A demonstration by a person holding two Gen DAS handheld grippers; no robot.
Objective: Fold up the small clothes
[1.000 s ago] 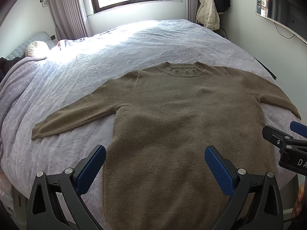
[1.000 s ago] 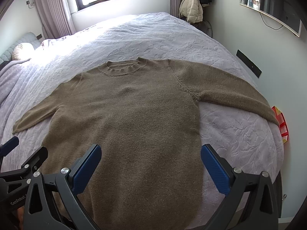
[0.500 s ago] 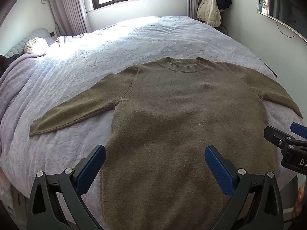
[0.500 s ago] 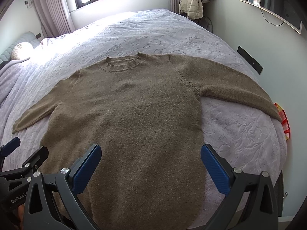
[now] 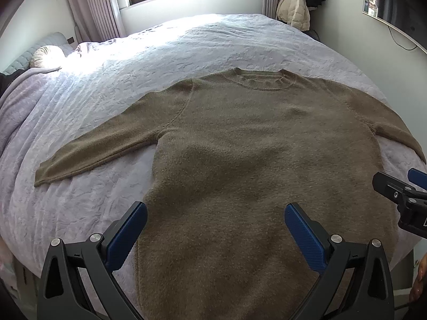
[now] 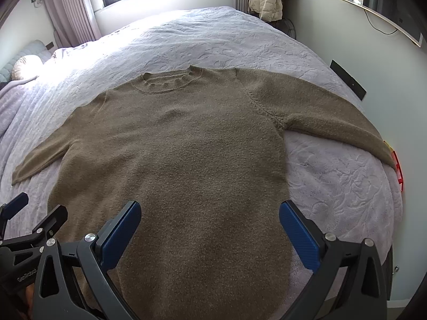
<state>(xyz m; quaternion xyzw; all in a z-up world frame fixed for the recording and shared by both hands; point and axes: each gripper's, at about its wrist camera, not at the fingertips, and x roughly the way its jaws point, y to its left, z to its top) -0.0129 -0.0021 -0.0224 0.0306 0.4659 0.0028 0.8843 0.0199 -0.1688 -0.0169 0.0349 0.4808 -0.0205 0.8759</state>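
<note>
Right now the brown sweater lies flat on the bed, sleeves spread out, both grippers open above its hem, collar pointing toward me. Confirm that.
One detail is wrong: the collar points away, toward the window, not toward you. The left wrist view shows it. The rest holds: the brown sweater lies flat on the bed, sleeves spread, left gripper and right gripper open above the hem.

Both grippers closer over the sweater

The left gripper (image 5: pixel 215 220) and right gripper (image 6: pixel 209 212) have eased forward and lower: the sweater (image 5: pixel 256 160) fills more of each view, its collar (image 6: pixel 166 82) sitting farther ahead of them.
</note>
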